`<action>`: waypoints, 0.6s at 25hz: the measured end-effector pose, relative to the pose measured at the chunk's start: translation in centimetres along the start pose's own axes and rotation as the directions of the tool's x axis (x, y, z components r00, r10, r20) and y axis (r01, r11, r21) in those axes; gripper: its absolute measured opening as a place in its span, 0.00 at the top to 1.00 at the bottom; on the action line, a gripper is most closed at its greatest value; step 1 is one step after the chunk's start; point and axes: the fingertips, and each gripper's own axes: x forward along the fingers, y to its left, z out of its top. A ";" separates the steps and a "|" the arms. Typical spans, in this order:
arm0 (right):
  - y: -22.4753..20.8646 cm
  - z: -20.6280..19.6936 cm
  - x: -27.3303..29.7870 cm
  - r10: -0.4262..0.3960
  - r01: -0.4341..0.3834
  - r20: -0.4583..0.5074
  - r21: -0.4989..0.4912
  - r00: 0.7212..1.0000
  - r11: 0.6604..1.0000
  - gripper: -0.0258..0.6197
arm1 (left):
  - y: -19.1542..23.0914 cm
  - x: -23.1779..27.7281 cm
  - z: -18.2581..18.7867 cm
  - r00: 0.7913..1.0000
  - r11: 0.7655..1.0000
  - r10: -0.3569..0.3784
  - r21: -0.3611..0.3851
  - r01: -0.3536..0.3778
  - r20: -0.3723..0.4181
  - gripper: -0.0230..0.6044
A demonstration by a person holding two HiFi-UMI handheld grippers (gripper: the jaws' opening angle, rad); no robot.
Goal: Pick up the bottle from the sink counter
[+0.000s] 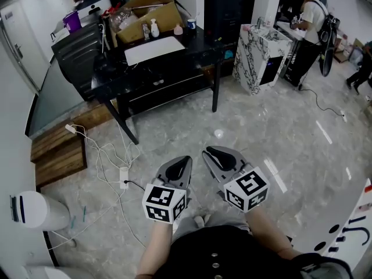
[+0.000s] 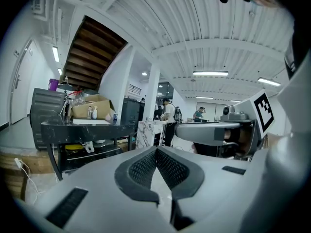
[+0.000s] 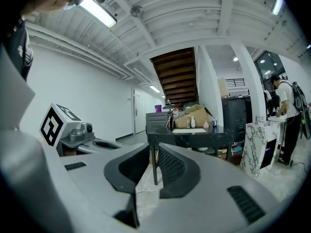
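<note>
Your left gripper (image 1: 183, 159) is clenched on nothing; your right gripper (image 1: 211, 151) is slightly parted, empty. What looks like the bottle (image 1: 258, 22) stands at the marble sink counter's (image 1: 256, 63) far edge, well apart from both.

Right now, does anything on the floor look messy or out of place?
Loose white cables and a white power strip sprawl across the grey stone floor beside the black table, an untidy tangle. Nothing looks spilled or broken.

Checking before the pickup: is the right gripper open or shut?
Slightly open: the right gripper shows a narrow empty gap between its pads.
</note>
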 end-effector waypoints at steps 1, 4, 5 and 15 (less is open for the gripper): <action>0.2 0.1 0.1 -0.001 0.001 -0.001 -0.002 1.000 1.000 0.87 | 0.1 -0.1 -0.1 1.000 1.000 -0.008 0.001 0.008 -0.004 0.93; 0.5 0.1 0.4 -0.019 0.019 -0.007 -0.004 1.000 1.000 0.84 | 0.3 -0.1 -0.2 0.999 0.999 -0.032 0.008 0.033 -0.016 0.94; 0.5 -0.1 0.5 -0.025 0.025 -0.010 -0.004 1.000 1.000 0.81 | 0.4 0.0 -0.3 0.999 0.999 -0.039 0.009 0.039 -0.018 0.94; -1.8 -0.6 2.8 -0.057 0.057 -0.015 0.009 0.998 0.998 0.69 | 2.4 1.6 -0.4 0.999 1.000 -0.028 -0.013 0.028 -0.018 0.93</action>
